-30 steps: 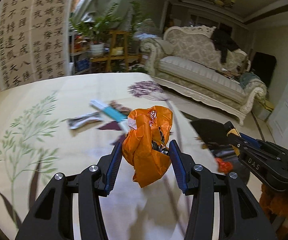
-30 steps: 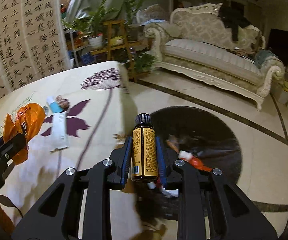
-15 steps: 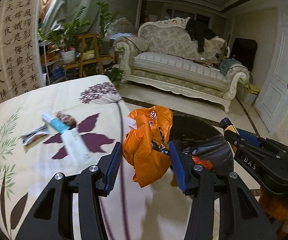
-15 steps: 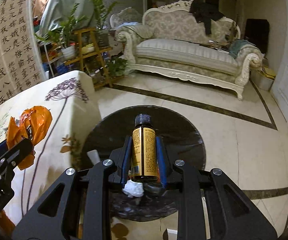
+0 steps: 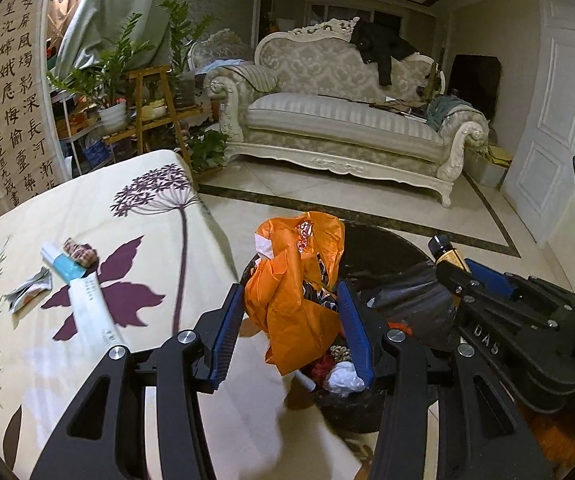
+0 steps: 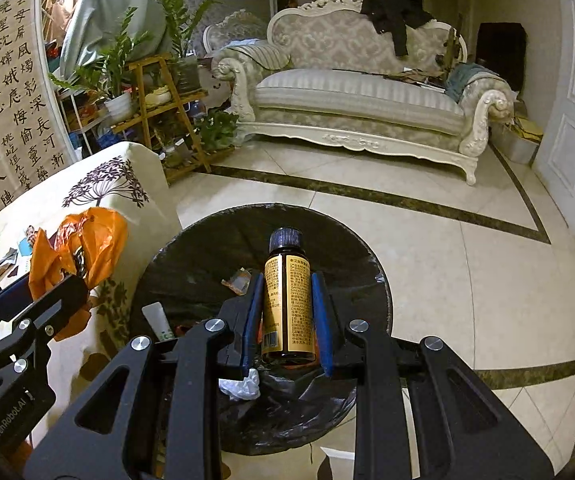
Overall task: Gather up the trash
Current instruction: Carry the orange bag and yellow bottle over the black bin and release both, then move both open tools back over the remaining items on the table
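My left gripper [image 5: 292,300] is shut on a crumpled orange plastic bag [image 5: 295,280] and holds it at the table's edge, above the near rim of the black-lined trash bin [image 5: 407,292]. My right gripper [image 6: 287,280] is shut on a small brown bottle [image 6: 287,300] with a yellow label and black cap, held upright over the bin's opening [image 6: 207,248]. The bin holds wrappers, a white tube and crumpled paper. The orange bag [image 6: 75,248] and left gripper also show at the left of the right wrist view.
On the flowered tablecloth [image 5: 87,208] lie a white tube [image 5: 91,312], a blue-and-white packet [image 5: 63,264], a brown wrapper [image 5: 81,252] and a silver wrapper [image 5: 27,292]. A cream sofa [image 5: 347,120] and plant shelf [image 5: 143,92] stand across the tiled floor.
Both grippers swung right, off the table toward the bin. The bottle now hangs over the bin's opening; the orange bag has reached the table's edge by the bin.
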